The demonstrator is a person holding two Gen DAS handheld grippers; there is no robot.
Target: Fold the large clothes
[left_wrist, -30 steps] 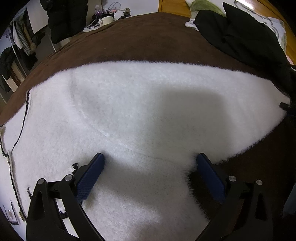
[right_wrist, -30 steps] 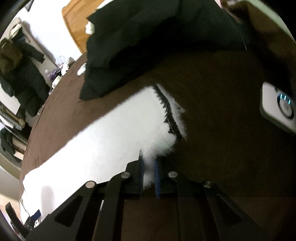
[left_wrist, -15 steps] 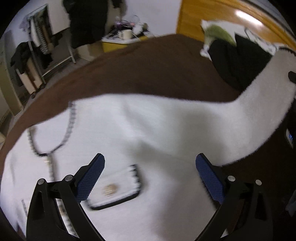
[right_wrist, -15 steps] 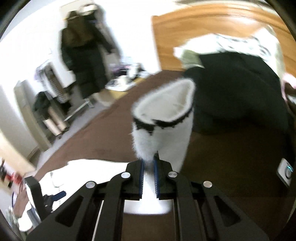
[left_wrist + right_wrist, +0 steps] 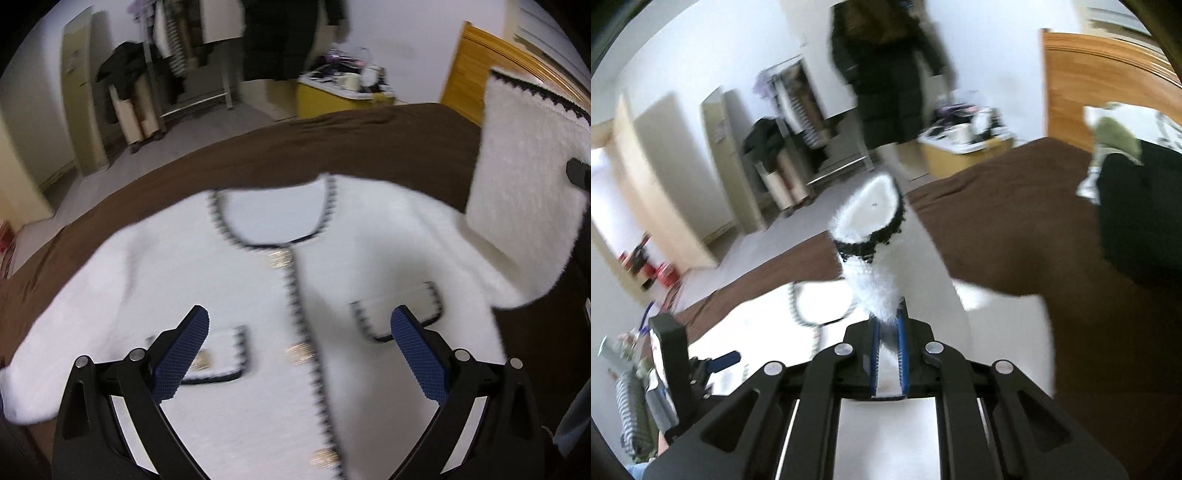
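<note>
- Cardigan (image 5: 258,295), white and fluffy with black trim and gold buttons, lies face up on the brown bedspread (image 5: 369,136), directly ahead of and below the left gripper (image 5: 299,354); neckline at the far end, two trimmed pockets close to the fingertips.
- Sleeve (image 5: 875,273) rises straight out from between the fingers of the right gripper (image 5: 887,332), its black-edged cuff (image 5: 871,236) pointing up and away; in the left view the same sleeve (image 5: 524,177) hangs lifted at the far right.
- Right gripper is clamped on the sleeve just below the cuff, pads pressed together on the fleece.
- Left gripper is spread wide and holds nothing, hovering over the cardigan's front, one pad above each pocket.
- Step in hand, as I judge it: folding the lifted sleeve inward across the body.
- Next move likely calls for carrying the cuff over toward the button line, laying it flat, then releasing; the left gripper could pin the shoulder so the body does not drag.
</note>
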